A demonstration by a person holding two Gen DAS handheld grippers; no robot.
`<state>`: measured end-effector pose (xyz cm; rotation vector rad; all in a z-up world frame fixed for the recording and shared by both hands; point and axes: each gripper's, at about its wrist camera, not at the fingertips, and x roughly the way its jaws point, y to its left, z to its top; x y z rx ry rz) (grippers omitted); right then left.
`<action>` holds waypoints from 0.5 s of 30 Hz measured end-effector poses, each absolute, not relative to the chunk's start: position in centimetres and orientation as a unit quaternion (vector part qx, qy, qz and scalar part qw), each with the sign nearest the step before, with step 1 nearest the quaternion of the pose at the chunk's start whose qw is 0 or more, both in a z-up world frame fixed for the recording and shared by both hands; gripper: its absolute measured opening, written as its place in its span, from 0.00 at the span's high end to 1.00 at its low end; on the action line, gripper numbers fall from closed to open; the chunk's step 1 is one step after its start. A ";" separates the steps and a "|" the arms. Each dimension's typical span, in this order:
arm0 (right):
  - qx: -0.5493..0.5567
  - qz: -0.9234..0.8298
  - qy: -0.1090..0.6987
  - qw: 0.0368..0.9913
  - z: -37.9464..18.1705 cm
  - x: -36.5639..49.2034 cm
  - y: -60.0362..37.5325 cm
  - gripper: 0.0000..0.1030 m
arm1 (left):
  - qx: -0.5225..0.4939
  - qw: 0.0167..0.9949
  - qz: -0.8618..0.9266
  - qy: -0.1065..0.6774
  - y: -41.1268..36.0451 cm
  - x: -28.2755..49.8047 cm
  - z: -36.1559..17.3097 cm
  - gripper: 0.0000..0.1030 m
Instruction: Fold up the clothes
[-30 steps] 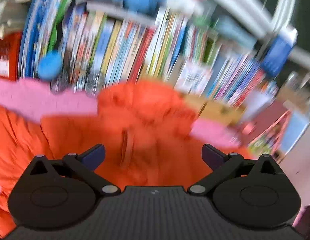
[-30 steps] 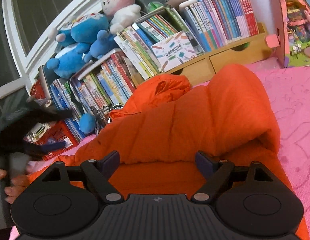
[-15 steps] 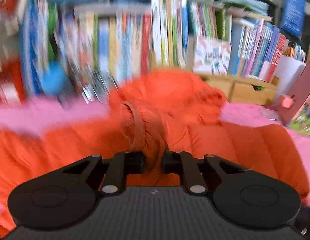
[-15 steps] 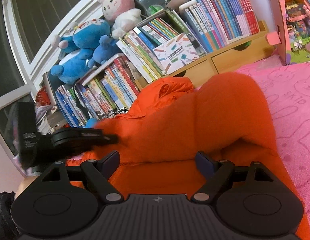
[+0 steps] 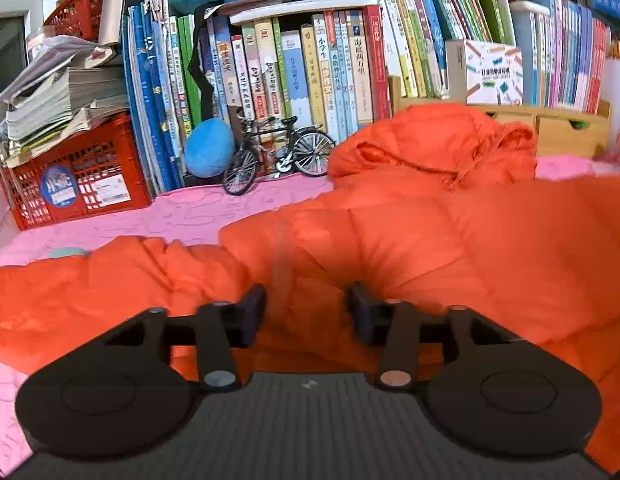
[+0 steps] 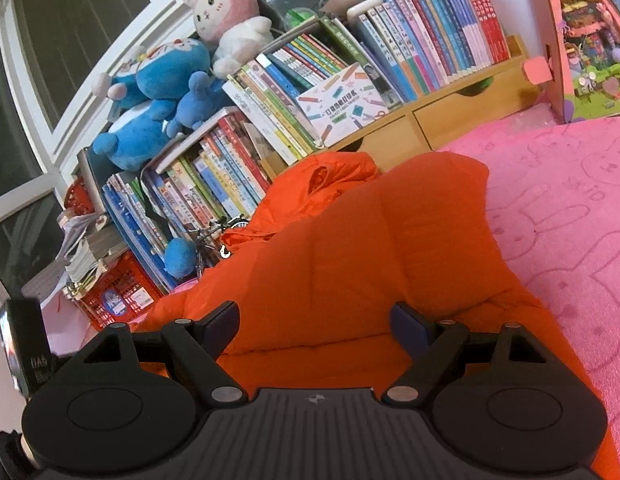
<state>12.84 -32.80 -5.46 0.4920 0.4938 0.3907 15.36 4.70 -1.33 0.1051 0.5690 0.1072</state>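
Here our left hand-held gripper (image 5: 305,312) has just been opening, orange jacket (image 5: 450,248) puffing between its apart fingers. Our right hand-held gripper (image 6: 314,330) stands wide apart over it.

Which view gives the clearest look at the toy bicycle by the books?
The left wrist view: the toy bicycle stands whole, side-on and unobstructed on the pink cover. In the right wrist view the bicycle is small and partly hidden behind the orange jacket.
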 end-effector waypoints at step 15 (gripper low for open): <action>-0.236 0.175 0.095 0.951 -1.6 11.5 -18.6 0.11 | 0.029 0.944 0.057 0.323 6.4 16.5 -2.7 0.27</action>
